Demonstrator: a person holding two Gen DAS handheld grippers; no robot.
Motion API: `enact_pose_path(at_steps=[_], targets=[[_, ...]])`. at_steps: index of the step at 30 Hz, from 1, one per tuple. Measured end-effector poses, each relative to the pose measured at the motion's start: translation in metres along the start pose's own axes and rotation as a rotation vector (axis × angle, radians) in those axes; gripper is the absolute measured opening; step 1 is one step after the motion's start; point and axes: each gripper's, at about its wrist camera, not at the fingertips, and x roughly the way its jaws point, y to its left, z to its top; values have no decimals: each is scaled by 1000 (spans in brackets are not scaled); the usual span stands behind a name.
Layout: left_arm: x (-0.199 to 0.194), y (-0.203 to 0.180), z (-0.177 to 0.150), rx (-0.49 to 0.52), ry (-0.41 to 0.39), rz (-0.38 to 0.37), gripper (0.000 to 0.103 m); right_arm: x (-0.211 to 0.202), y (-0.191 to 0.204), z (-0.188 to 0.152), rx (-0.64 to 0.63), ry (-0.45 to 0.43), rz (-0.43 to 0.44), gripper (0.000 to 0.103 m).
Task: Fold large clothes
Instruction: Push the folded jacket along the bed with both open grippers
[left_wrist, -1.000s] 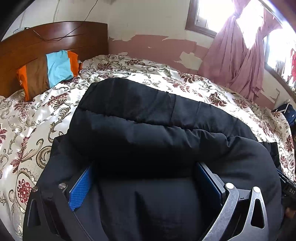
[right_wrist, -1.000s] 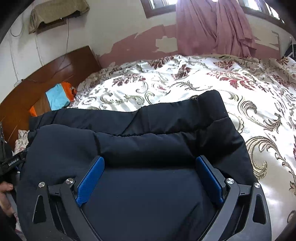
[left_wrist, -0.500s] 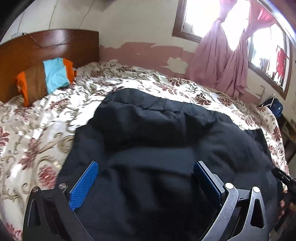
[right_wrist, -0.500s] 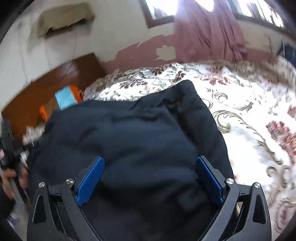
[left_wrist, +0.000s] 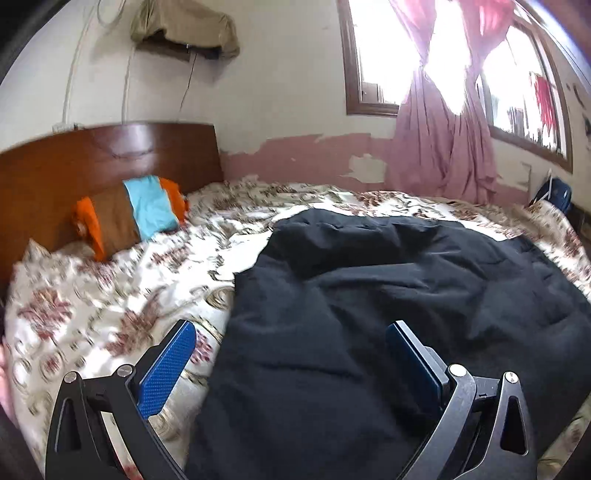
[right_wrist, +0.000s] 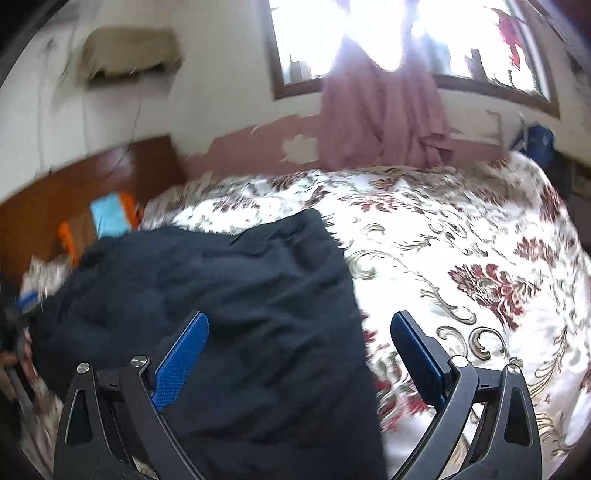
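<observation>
Lying beneath both spread claws, black jacket

The black jacket runs off the bottom edge of the left wrist view, so its near hem is cut off, and it hides the bedspread beneath it. In the right wrist view, motion blur smears the striped pillow and headboard, and something small and blue at the left edge is too blurred to identify.

Blown-out daylight from the window; motion blur, fisheye-warped edges.
</observation>
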Motion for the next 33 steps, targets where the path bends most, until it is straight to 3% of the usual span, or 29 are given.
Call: enact_pose_path(at_steps=[3, 7, 9, 15, 22, 25, 33], targets=[[8, 3, -1, -4, 34, -81, 103, 16, -27, 1, 97, 64, 25, 97], [7, 14, -1, -32, 60, -274, 103, 43, -58, -9, 210, 193, 216, 97], [8, 20, -3, -55, 76, -320, 103, 55, -66, -18, 254, 244, 286, 97], [21, 52, -8, -248, 153, -355, 103, 72, -74, -29, 288, 306, 342, 98], [65, 76, -31, -489, 335, -418, 103, 81, -86, -43, 413, 298, 443, 99], [77, 76, -40, -530, 382, -442, 103, 85, -93, -47, 461, 289, 478, 99], [90, 65, -43, -518, 376, -533, 103, 80, -93, -56, 429, 274, 490, 99]])
